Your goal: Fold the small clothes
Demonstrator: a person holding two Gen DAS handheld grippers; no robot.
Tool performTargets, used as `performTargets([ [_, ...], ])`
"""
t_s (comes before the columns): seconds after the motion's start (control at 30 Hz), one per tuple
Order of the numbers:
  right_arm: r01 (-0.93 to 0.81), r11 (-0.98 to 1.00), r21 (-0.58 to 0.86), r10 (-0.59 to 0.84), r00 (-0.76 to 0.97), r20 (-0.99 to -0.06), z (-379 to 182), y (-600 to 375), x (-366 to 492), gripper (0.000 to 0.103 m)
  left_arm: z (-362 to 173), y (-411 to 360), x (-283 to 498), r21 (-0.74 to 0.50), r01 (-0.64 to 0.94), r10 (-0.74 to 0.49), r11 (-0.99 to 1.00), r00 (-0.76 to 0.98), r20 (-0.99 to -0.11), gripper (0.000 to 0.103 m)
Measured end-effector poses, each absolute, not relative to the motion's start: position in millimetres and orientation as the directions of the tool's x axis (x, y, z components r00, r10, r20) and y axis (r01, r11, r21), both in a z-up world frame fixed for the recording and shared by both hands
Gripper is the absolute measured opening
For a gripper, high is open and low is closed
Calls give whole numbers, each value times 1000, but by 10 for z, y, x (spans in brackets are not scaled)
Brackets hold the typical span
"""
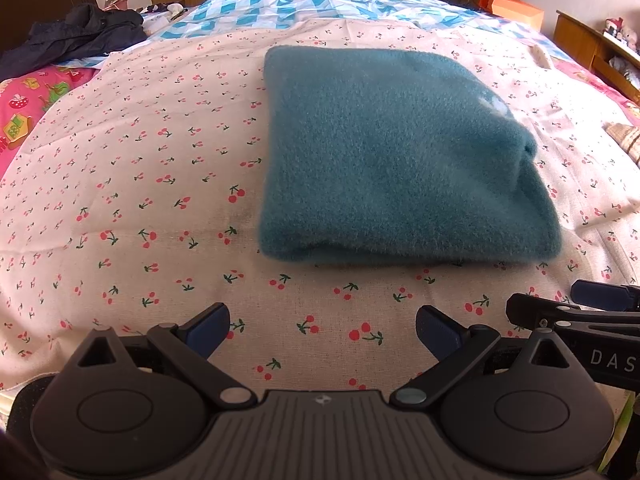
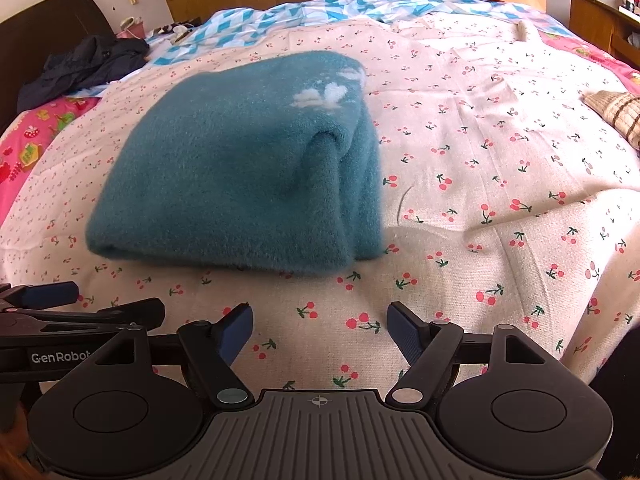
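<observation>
Teal fleece garment [image 1: 400,156] lies folded on cherry-print bed sheet [image 1: 140,200]; left tool [image 1: 322,330] and right tool [image 2: 320,332] gape empty just short of it; bulky right-hand fold may spring open if nudged

bed [image 1: 160,184] covered by a cream sheet printed with red cherries. folded teal fleece garment [image 1: 400,160] lies on the sheet near centre, white pattern on its top layer. dark jacket [image 1: 76,36] heaped at the far left corner; beige knit item [image 2: 618,114] at the right edge.
</observation>
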State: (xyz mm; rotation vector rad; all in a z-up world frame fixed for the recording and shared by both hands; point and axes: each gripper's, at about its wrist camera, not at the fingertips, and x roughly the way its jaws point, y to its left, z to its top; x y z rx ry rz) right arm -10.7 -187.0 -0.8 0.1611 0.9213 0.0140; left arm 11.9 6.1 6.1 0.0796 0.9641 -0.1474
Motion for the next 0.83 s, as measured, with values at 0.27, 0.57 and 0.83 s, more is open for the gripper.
performTargets([
  [0.27, 57, 988, 143, 80, 606, -791, -5, -1865, -111, 76, 69, 62, 115, -3, 157, -91, 988, 562, -822, 103],
  [0.57, 57, 988, 143, 80, 606, -791, -4, -1862, -112, 76, 70, 64, 111, -3, 156, -92, 988, 565, -820, 103],
  [0.83, 57, 988, 143, 80, 606, -791, -7, -1864, -112, 76, 70, 65, 113, -5, 156, -93, 988, 564, -820, 103],
])
